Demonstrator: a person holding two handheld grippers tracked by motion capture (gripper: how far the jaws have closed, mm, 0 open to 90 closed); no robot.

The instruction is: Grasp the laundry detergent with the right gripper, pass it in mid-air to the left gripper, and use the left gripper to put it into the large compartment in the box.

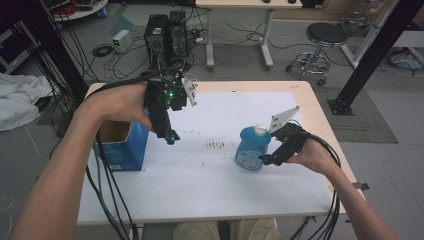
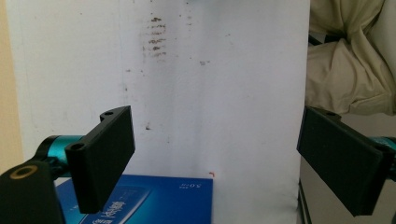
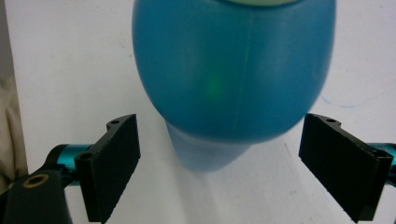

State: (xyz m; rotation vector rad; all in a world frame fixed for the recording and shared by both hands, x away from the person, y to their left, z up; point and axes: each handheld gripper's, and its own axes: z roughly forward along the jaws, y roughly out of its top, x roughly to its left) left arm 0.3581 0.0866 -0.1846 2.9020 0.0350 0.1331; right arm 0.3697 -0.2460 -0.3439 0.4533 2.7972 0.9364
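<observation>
Jaws of the right gripper stand wide open either side of an upright blue bottle on the white table cover, lined up to close, while the left gripper hangs open and empty above a blue box.

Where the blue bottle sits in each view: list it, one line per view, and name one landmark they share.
High view: the blue bottle stands upright right of centre on the white sheet, just ahead of the right gripper.
Left gripper view: not in it.
Right gripper view: top centre, the blue bottle looms ahead of the open jaws.
Shared landmark: the white sheet, beneath everything.
</observation>
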